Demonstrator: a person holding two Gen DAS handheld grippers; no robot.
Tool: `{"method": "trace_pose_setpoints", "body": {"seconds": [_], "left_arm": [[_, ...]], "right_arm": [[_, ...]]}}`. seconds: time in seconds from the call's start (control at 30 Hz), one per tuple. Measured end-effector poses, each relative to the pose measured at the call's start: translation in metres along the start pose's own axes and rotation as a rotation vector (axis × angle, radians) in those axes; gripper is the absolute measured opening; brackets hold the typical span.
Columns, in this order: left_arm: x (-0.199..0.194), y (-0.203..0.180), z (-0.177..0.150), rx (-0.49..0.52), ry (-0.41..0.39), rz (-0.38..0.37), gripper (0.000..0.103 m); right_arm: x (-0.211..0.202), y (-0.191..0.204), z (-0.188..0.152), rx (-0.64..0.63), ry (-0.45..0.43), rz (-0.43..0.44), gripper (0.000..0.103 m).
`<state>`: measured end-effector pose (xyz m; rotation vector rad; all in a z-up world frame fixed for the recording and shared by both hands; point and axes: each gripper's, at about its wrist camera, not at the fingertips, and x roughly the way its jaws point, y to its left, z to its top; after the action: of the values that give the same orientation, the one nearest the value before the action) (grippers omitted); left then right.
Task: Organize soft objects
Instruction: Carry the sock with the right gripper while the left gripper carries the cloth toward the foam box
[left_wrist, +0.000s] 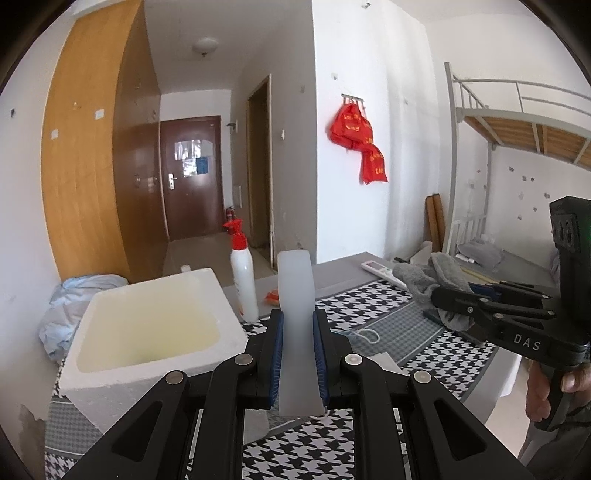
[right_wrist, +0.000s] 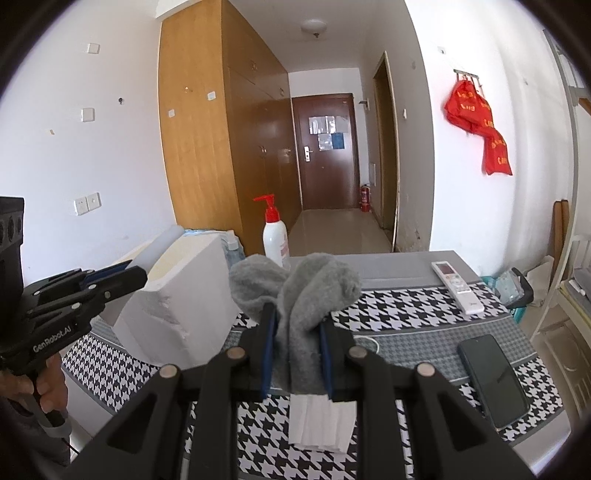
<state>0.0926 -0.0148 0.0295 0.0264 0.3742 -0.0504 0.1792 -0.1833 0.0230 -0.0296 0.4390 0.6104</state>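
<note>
Two handheld grippers are raised above a table (right_wrist: 413, 266) covered with a black-and-white houndstooth cloth (right_wrist: 406, 306), in a bedroom with white walls.

The left gripper (left_wrist: 298, 328) has its blue-padded fingers (left_wrist: 277, 354) pinching a pale, translucent white strip (left_wrist: 295, 295), which stands upright between them and rises above the fingertips. In the right wrist view this gripper (right_wrist: 110, 275) shows at the left edge, held by a hand (right_wrist: 44, 384), with the strip poking out over the foam box.

The right gripper (right_wrist: 297, 325) has its fingers (right_wrist: 266, 350) pinching a grey fuzzy cloth (right_wrist: 303, 295), bunched into two soft lobes above the fingertips. In the left wrist view that gripper (left_wrist: 448, 295) shows at the right, gripped by a hand (left_wrist: 546, 391), with the grey cloth draped around its tips.

An open white foam box (left_wrist: 147, 332) sits at the table's left edge, its hollow pale and yellowish. Just behind it, near the far edge, stands a white pump bottle with a red top (right_wrist: 275, 236). A small orange item (left_wrist: 273, 296) lies beside the bottle; it is too small to identify. A white remote control (right_wrist: 458, 288) lies toward the far right corner, and a dark phone (right_wrist: 493, 380) lies face up near the right edge. Folded white paper (right_wrist: 321, 424) lies on the cloth below the right gripper. A thin white looped cord (left_wrist: 364, 334) rests near the middle.

A light blue bundle of fabric (left_wrist: 70, 306) lies beyond the foam box, off the table's left side. Behind stand a wooden wardrobe (right_wrist: 199, 129), a dark brown door (right_wrist: 325, 151), and red fabric hanging on the wall (left_wrist: 360, 144).
</note>
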Motion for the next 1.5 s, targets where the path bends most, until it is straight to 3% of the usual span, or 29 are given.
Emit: {"method": "trace_pose_setpoints", "body": {"seconds": [1.07,1.5], "left_arm": [[-0.015,0.043,0.011,-0.045,-0.044,0.122,0.017],[-0.030,0.069,0.008,-0.086,-0.055,0.199,0.017]], "right_arm": [[0.018,0.032,0.023,-0.054,-0.030,0.082,0.025],[0.036,0.059,0.031,-0.096,-0.023,0.162,0.025]]}}
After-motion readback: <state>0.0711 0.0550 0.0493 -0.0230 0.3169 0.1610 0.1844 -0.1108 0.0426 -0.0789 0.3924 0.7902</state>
